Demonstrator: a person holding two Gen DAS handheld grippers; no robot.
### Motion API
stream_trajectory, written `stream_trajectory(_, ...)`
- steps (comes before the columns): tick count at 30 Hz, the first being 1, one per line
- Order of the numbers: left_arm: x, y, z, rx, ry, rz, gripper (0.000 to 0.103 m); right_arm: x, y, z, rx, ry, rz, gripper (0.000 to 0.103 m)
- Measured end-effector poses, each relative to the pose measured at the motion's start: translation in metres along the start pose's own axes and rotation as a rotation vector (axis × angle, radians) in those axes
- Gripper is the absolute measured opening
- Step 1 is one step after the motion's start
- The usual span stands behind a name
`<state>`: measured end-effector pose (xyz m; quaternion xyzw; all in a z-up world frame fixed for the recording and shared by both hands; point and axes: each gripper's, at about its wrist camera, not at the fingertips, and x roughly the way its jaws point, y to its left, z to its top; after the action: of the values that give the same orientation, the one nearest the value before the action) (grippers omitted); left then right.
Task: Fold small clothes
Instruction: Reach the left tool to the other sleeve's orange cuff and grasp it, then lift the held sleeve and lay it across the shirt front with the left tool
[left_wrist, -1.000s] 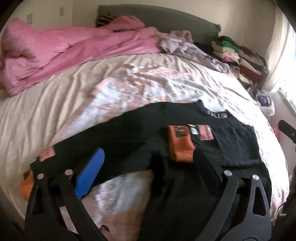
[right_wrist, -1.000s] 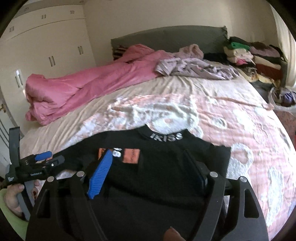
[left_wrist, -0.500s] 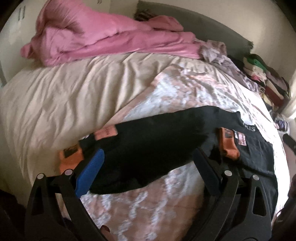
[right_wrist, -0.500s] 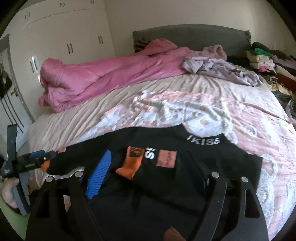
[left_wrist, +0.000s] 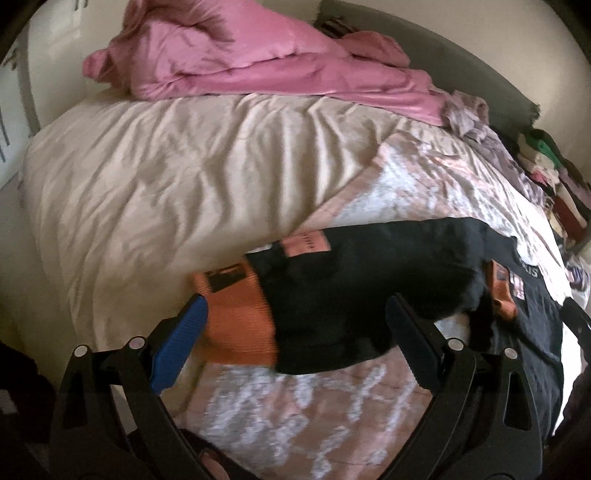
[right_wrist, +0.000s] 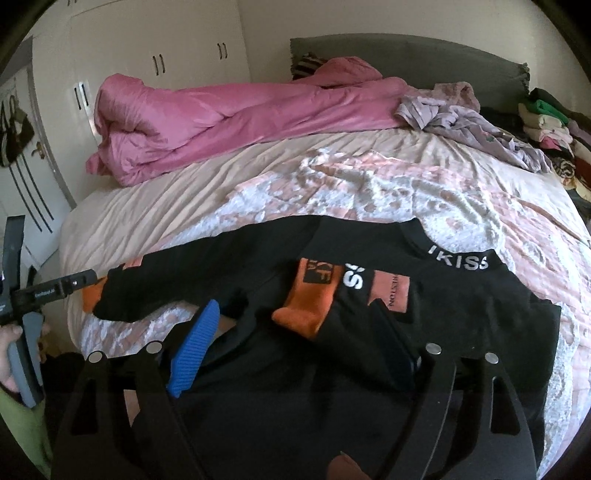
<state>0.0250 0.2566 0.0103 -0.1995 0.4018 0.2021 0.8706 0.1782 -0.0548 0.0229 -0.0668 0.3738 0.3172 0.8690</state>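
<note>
Black sweatshirt (right_wrist: 424, 317) lies flat on the bed (right_wrist: 177, 206), front end nearest the cameras, collar w/ white lettering toward the headboard. One sleeve (left_wrist: 369, 280) stretched out sideways, its orange cuff (left_wrist: 236, 325) just ahead of the left gripper (left_wrist: 295, 325). Left jaws stand wide apart, nothing between the pads; cuff lies below them, contact can't be told. 2nd orange cuff (right_wrist: 310, 295) is folded onto the chest, beside a pink patch. Right gripper (right_wrist: 295, 332) over the shirt body, jaws have just been opening, now wide apart, cloth under them, not gripped. Pink duvet (right_wrist: 221, 122) bunched at far side; clothes pile (right_wrist: 546, 125) at right.
</note>
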Motion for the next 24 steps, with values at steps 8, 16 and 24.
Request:
stream_trajectory(8,0.02,0.04,-0.007,-0.098,0.068,0.048,0.089,0.001,0.002,-0.005,0.002,0.005,0.002,0.082)
stream_trajectory(16,0.042,0.036,-0.015,-0.136,0.101,-0.006,0.044,-0.001,-0.005,-0.013,0.031,0.007,0.005,0.082)
stream_trajectory(24,0.02,0.024,-0.001,-0.11,0.011,-0.086,0.015,-0.012,-0.026,-0.021,0.095,-0.009,-0.006,0.082)
